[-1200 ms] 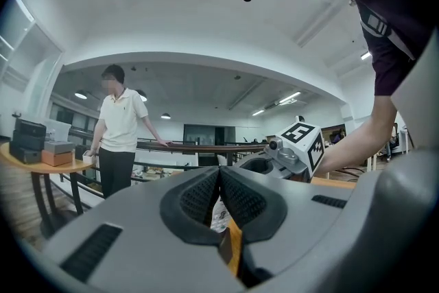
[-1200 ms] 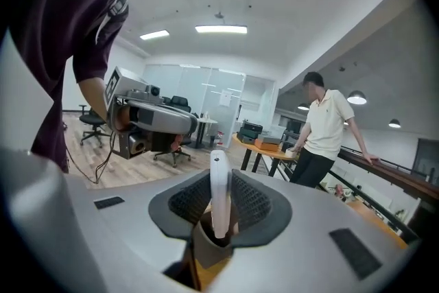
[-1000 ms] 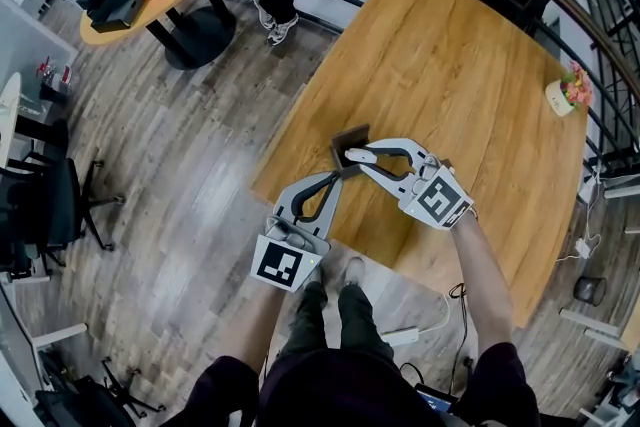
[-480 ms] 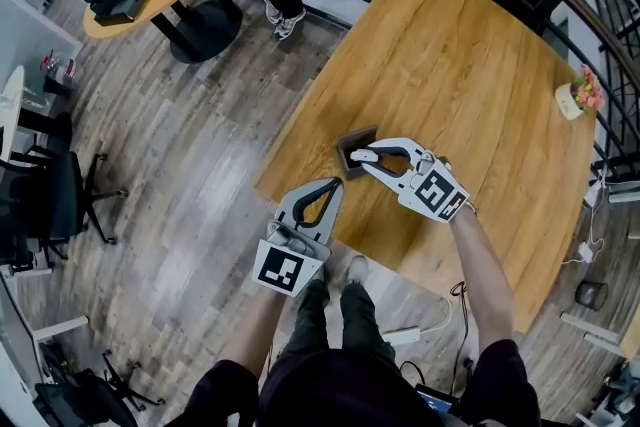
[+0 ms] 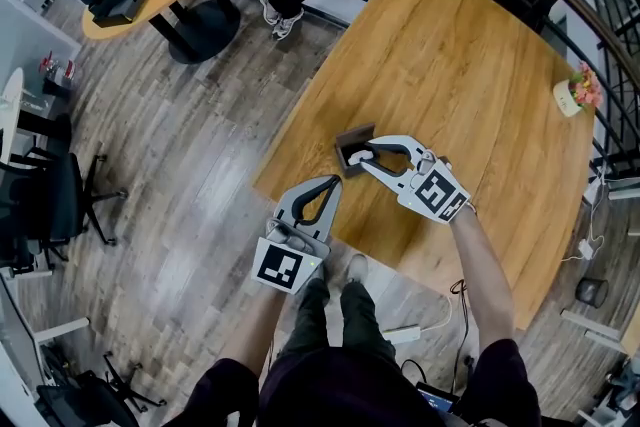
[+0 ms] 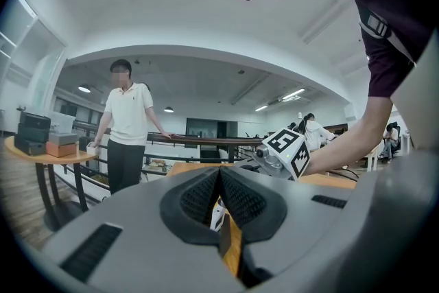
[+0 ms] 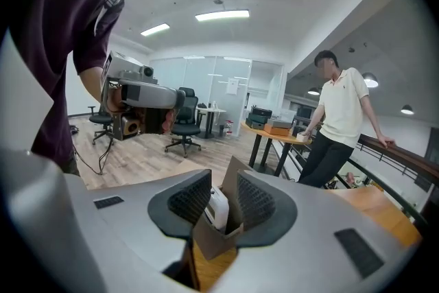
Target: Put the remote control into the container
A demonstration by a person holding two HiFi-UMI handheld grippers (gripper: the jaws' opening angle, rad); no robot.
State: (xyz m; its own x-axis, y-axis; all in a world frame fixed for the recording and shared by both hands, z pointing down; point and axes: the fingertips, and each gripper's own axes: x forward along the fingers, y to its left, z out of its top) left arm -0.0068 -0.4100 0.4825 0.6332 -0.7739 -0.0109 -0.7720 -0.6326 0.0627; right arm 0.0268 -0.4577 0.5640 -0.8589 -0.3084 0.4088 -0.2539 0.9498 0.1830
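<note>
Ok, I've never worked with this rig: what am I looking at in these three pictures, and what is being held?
No robot: a person holds a gripper in each hand. The top-down picture is from a camera on the person's head; the other two are from cameras riding on each gripper, looking forward along it. On the wooden table stand a brown box and, far off, a flower pot. The right gripper has its fingers apart around a white remote control standing in the box, one box wall between them too; whether they squeeze, I cannot tell. The left gripper is shut and empty.
</note>
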